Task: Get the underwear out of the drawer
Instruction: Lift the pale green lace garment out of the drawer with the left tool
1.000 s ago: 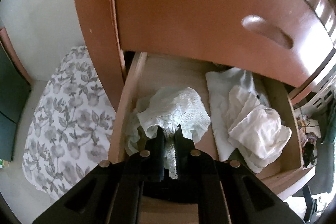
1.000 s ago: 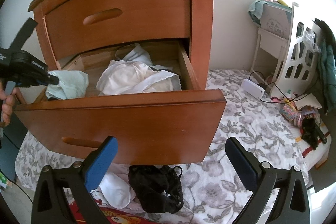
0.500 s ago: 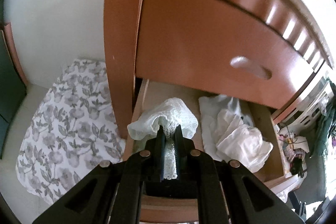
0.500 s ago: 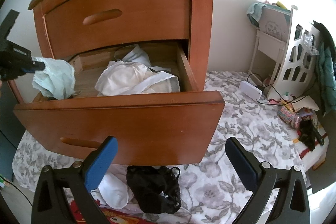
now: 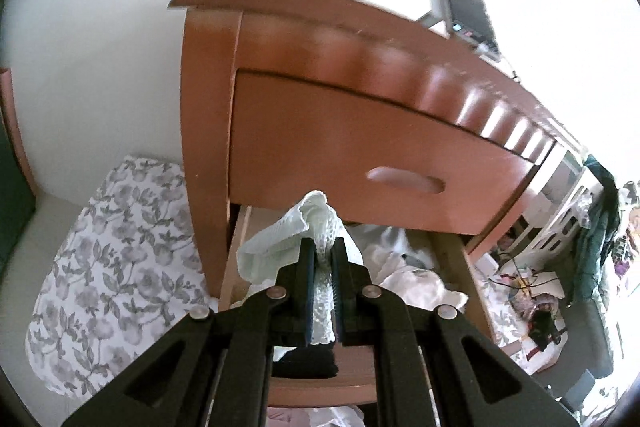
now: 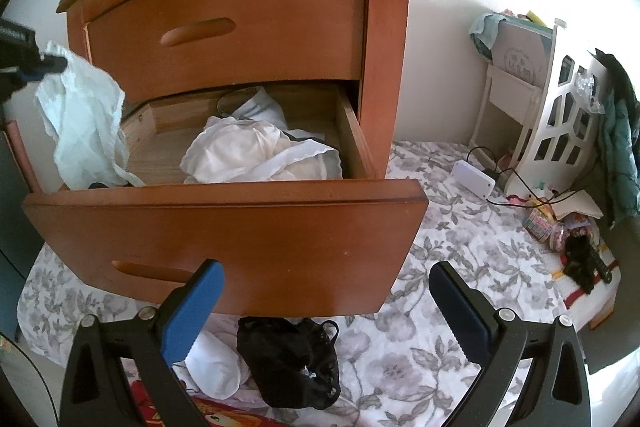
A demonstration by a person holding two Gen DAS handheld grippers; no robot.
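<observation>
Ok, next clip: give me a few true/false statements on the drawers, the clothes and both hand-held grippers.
1. The left hand-held gripper is shut on a pale mint lace underwear piece. True.
2. The right hand-held gripper clamps the black lace underwear. False: its jaws stand open and empty, and the black piece lies on the floral bedsheet.
3. The upper wooden drawer is pulled out. False: it is closed; only the lower wooden drawer is open.
4. White garments lie in the open drawer. True.

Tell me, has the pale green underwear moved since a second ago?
Yes. The pale green underwear, clamped in the left gripper, has risen from the open drawer floor, now hanging beside the closed upper drawer.
</observation>
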